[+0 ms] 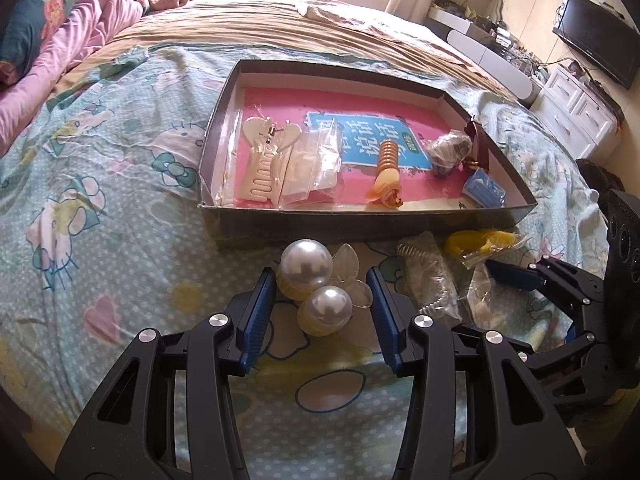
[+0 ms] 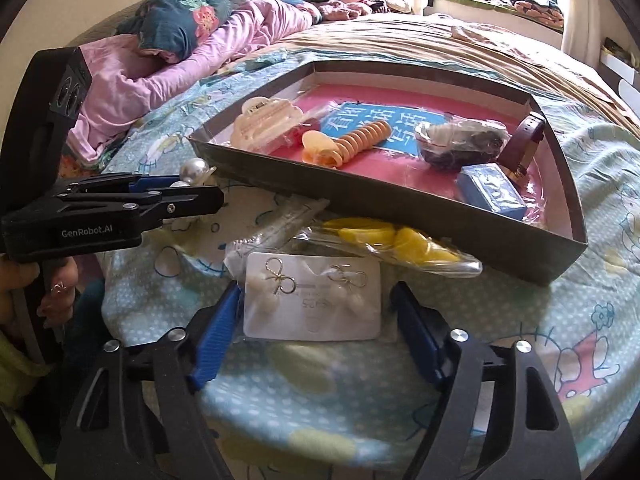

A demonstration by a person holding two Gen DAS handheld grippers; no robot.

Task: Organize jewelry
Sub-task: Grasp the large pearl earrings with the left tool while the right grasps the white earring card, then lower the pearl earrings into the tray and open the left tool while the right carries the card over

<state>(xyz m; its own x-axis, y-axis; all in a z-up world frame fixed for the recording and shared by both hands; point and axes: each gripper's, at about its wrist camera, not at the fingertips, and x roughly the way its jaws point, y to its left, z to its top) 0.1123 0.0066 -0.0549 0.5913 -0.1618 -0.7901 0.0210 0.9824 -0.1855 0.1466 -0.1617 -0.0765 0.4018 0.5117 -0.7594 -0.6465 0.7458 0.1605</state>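
On the bed (image 1: 120, 184), both grippers sit just in front of the shallow box (image 1: 360, 216). The left gripper (image 1: 322, 300) has its jaws spread wide around the pearl hair clip (image 1: 316, 284), not touching it. The right gripper (image 2: 316, 320) likewise stands with jaws apart, flanking the earring card (image 2: 312, 300) on the bedsheet.

Beyond the left gripper (image 1: 322, 292), the pink book (image 1: 384, 188) in the box (image 1: 360, 220) is partly covered by bagged items. Left of the right gripper (image 2: 316, 322), the pearl hair clip (image 2: 194, 174) is half hidden behind the left gripper's fingers.
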